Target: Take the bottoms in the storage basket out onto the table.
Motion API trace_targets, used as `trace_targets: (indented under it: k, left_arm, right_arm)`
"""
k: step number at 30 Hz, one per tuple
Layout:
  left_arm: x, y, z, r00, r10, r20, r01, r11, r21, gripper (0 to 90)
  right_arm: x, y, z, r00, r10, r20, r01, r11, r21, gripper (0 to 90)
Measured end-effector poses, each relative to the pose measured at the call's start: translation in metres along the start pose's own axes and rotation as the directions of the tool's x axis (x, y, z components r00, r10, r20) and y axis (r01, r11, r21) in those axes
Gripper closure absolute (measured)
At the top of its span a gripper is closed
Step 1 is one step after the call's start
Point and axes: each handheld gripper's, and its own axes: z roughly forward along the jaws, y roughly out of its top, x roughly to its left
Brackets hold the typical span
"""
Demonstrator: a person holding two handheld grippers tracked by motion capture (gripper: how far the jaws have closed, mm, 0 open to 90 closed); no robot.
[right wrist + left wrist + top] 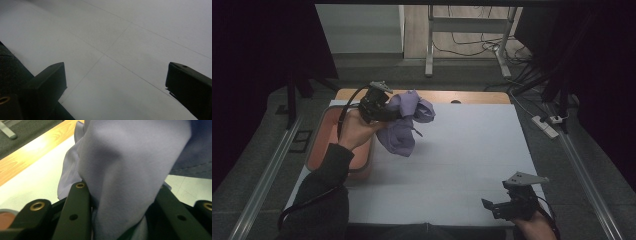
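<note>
The left claw (388, 111) is clenched on the bunched purple cloth (404, 125), lifted above the worktop (472, 150) beside the tray (324, 135), not yet laid down; the right claw (499, 206) rests released, empty.

Item count: one purple cloth (406, 122), bunched. One orange tray (323, 145) at the left edge of the desk. One desk (462, 165), covered by one white sheet. Two hand-held grippers: the left hand-held gripper (384, 107) and the right hand-held gripper (494, 206). One white power strip (545, 126) on the floor, right of the desk.
</note>
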Motion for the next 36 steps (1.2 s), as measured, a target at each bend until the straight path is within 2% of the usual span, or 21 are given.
trace_targets:
  k: [21, 27, 36]
  left_arm:
    - [-0.018, 0.007, 0.041, 0.998, 0.057, 0.026, -0.058, 0.9976, 0.038, 68.0]
    - [-0.021, 0.004, 0.055, 0.998, 0.04, 0.048, -0.042, 0.998, 0.046, 67.5]
    - [-0.022, 0.0, 0.073, 0.9989, 0.012, 0.045, -0.015, 0.9976, 0.067, 67.4]
  right_arm:
    - [0.001, 0.0, 0.001, 0.9999, -0.012, 0.0, 0.012, 1.0, 0.008, 3.5]
    - [0.001, 0.0, 0.001, 0.9999, -0.013, 0.0, 0.013, 1.0, 0.007, 3.5]
    - [0.002, 0.0, 0.0, 0.9998, -0.02, -0.001, 0.02, 1.0, 0.005, 3.5]
